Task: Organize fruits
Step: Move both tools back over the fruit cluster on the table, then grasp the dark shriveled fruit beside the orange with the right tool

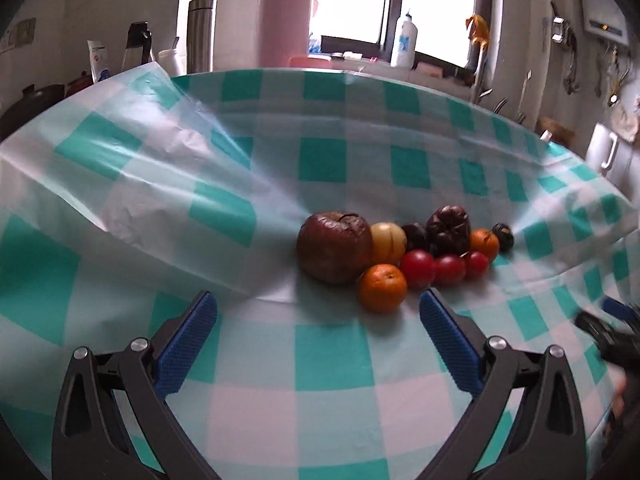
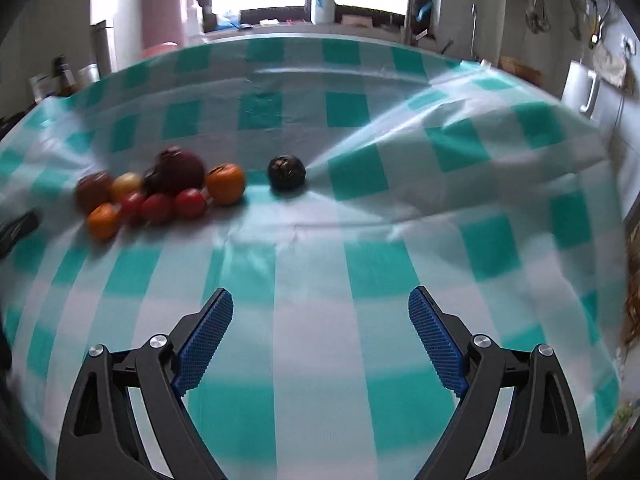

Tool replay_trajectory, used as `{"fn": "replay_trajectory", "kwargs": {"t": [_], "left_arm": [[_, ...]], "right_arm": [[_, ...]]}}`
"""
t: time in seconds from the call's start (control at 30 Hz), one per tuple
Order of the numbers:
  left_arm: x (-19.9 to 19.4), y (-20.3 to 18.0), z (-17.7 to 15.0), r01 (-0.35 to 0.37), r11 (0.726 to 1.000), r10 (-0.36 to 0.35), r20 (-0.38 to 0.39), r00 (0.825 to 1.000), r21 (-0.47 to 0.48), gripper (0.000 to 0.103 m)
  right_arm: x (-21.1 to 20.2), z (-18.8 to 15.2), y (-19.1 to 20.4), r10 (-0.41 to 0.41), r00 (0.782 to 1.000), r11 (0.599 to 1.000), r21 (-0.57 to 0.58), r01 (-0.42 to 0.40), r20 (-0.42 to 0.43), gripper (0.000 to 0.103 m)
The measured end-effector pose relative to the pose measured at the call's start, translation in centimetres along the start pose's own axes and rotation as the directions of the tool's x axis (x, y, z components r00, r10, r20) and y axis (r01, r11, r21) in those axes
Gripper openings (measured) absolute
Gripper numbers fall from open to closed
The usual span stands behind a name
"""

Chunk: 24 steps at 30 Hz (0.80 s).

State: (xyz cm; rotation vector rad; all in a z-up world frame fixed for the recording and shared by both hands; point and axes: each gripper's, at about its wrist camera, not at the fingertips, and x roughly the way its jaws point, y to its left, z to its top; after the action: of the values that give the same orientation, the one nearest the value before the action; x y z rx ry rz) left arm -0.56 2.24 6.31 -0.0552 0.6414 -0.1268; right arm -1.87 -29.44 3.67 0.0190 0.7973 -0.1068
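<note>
A cluster of fruit lies on the teal-and-white checked tablecloth [image 1: 320,360]. It holds a large brown fruit [image 1: 334,252], a yellow fruit [image 1: 387,242], a dark wrinkled fruit [image 1: 448,229], three red tomatoes [image 1: 418,268], and two oranges [image 1: 382,287] [image 1: 484,243]. A small dark round fruit [image 1: 503,236] [image 2: 286,172] sits apart at the cluster's right. My left gripper [image 1: 318,306] is open and empty just before the near orange. My right gripper [image 2: 320,304] is open and empty, well short of the fruit [image 2: 160,196], which lies up left.
The cloth [image 2: 460,152] is rumpled into raised folds at the left and right. Behind the table stand a pink thermos [image 1: 285,12], a steel flask [image 1: 201,34], a white bottle [image 1: 404,42] and a window. The right gripper shows blurred at the left view's right edge [image 1: 612,336].
</note>
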Motion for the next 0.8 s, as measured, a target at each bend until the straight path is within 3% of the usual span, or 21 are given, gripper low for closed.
{"fn": "replay_trajectory", "kwargs": {"t": [0.17,0.37,0.67,0.7,0.77,0.8], "left_arm": [[0.3,0.5,-0.4,0.035,0.999,-0.034,0.008,0.999,-0.032,0.101],[2.2,1.2,-1.3,0.076,0.992,-0.085,-0.097,0.992,-0.097,0.101],[2.4,0.3,-1.8,0.082,0.995,-0.087,-0.098,0.991,-0.055,0.101],[2.5,0.3,-1.8,0.083,0.995,-0.089,-0.1,0.991,-0.06,0.101],[2.5,0.5,-1.9,0.086,0.994,-0.093,-0.103,0.99,-0.07,0.101],[2.5,0.5,-1.9,0.087,0.993,-0.095,-0.105,0.99,-0.077,0.101]], "right_arm": [[5.5,4.4,1.3,0.002,0.999,0.997,-0.075,-0.004,-0.035,0.076],[11.0,7.7,2.2,0.02,0.996,0.994,-0.109,-0.03,-0.088,0.061],[13.3,8.8,3.1,0.025,0.996,0.986,-0.165,-0.04,-0.091,0.058],[13.3,8.8,3.1,0.026,0.996,0.985,-0.168,-0.041,-0.088,0.056],[13.1,8.7,3.0,0.062,0.993,0.985,-0.156,-0.077,-0.103,0.041],[12.7,8.4,2.9,0.049,0.993,0.988,-0.142,-0.064,-0.109,0.041]]}}
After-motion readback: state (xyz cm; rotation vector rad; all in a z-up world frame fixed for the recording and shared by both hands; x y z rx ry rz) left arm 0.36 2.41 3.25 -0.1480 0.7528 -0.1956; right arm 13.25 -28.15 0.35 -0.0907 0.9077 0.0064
